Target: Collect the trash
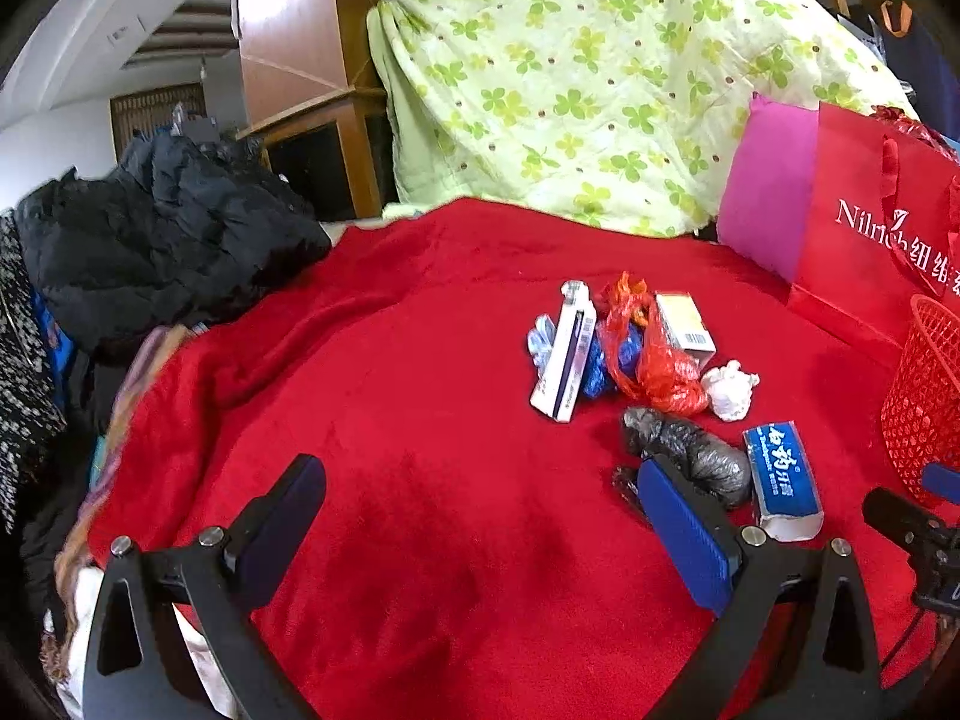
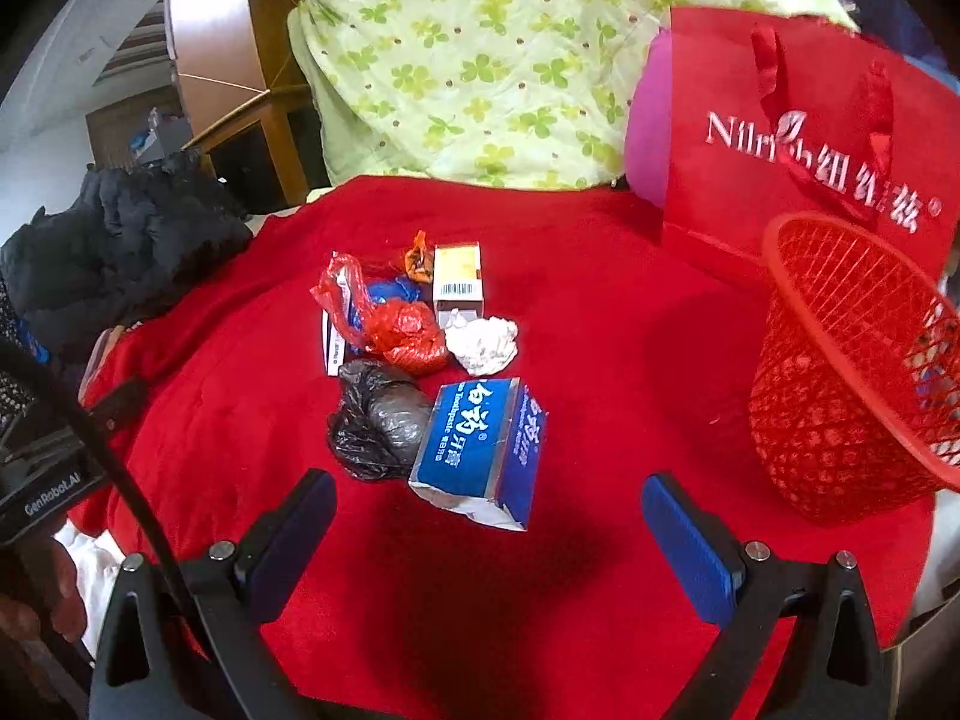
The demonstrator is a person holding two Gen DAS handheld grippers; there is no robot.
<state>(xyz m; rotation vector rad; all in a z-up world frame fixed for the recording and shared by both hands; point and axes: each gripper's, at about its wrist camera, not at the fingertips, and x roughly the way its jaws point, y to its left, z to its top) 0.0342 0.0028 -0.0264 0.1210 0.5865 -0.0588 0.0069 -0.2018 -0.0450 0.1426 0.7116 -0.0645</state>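
A pile of trash lies on a red blanket point(image 2: 570, 330). A blue toothpaste box point(image 2: 480, 450) point(image 1: 783, 483) is nearest, with a crumpled black bag point(image 2: 375, 420) point(image 1: 690, 450) to its left. Behind them lie a red plastic bag point(image 2: 402, 336) point(image 1: 654, 360), a white paper wad point(image 2: 483, 345) point(image 1: 731, 387), a small yellow-white box point(image 2: 457, 279) point(image 1: 684, 318) and a long white box point(image 1: 564, 354). A red mesh basket point(image 2: 852, 372) point(image 1: 924, 402) stands on the right. My right gripper point(image 2: 489, 516) is open, just short of the toothpaste box. My left gripper point(image 1: 480, 504) is open and empty, left of the black bag.
A red paper gift bag point(image 2: 804, 138) and a pink cushion point(image 2: 645, 138) stand behind the basket. A green clover quilt point(image 2: 480, 60) is heaped at the back. Black coats point(image 1: 162, 240) lie at the left. The blanket's near edge drops off at the lower left.
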